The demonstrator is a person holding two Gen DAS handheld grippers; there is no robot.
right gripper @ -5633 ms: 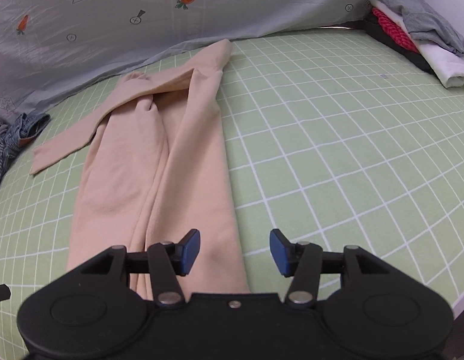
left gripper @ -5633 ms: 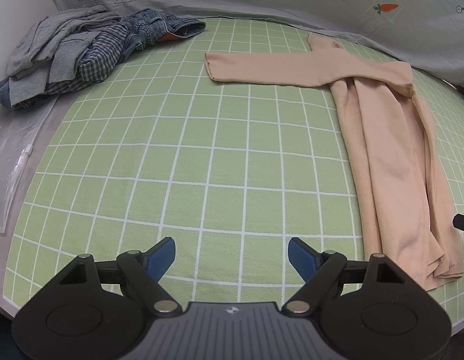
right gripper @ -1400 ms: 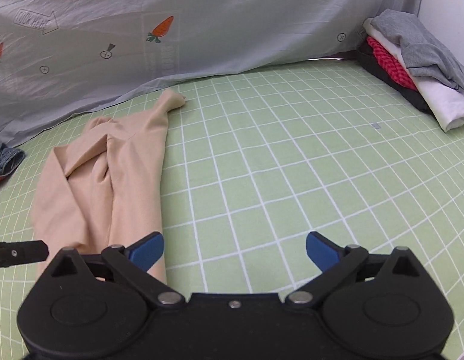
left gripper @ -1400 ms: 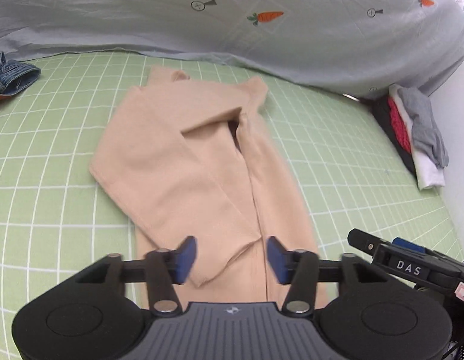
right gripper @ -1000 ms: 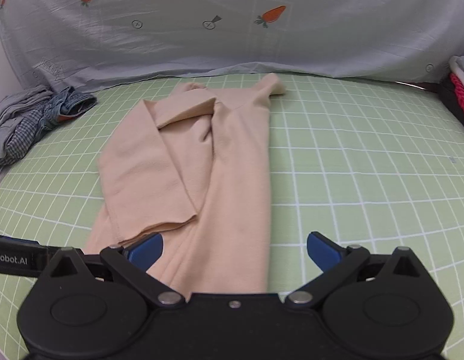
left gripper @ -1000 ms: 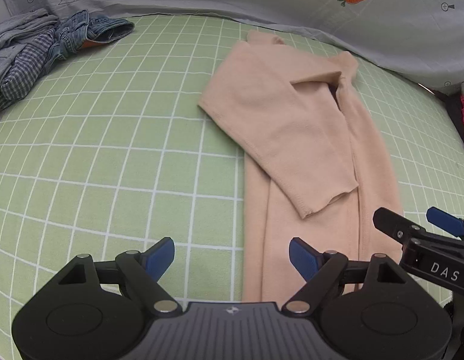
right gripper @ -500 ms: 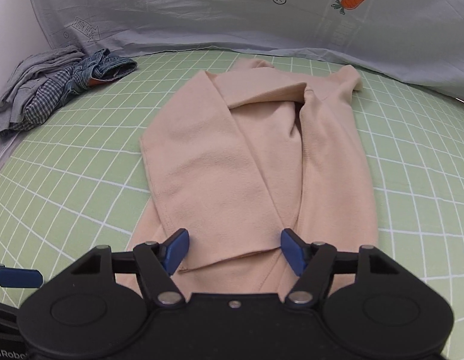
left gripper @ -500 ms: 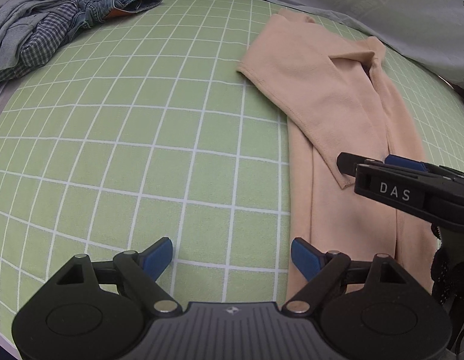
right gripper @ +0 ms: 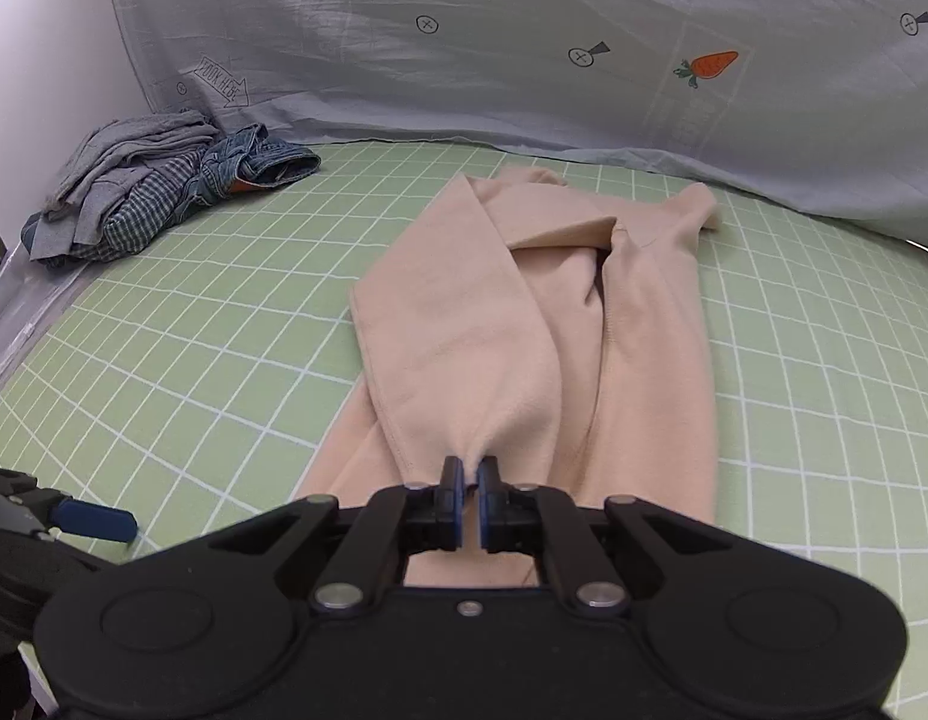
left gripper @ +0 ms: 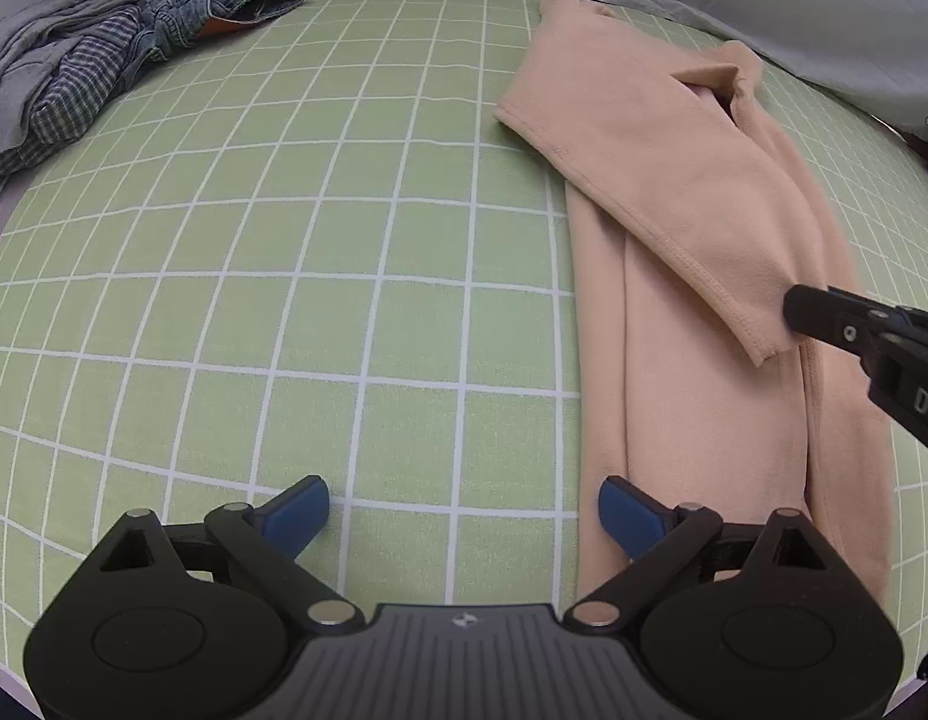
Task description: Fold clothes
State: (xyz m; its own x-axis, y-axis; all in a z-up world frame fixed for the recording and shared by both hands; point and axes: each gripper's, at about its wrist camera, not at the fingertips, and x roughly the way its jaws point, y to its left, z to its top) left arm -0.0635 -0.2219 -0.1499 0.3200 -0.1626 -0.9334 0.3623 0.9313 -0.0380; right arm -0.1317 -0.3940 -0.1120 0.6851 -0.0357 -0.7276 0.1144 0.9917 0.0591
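Right gripper (right gripper: pixel 471 483): pinched tight on the cuff end of the folded-over sleeve (right gripper: pixel 464 354) of the beige top (right gripper: pixel 638 348); cloth puckers into the narrow slot between the pads.
Left gripper (left gripper: pixel 461 507): jaws opening and wide, nothing between them; it hovers over bare green grid sheet (left gripper: pixel 284 300), its right finger just beside the top's near left edge.
Beige top, place: a long narrow strip running from the near edge of the bed toward the far edge, right of the middle, neck end by the grey carrot-print cloth (right gripper: pixel 524 30).
Risk, thin grip: only a small pucker is held, so, as I judge it, a quick pull could slip the cuff free.
Risk, drag: the body is not pinned; hauling the sleeve may shift the strip askew.
Risk, clash: the grippers are near each other at the near end and could knock.
Count, grippers: two.
Count, beige tops: one.
Count, sleeves laid over: one clear; the other hidden.
Count, clothes heaps: one, denim and checked (right gripper: pixel 164 198), far left corner.
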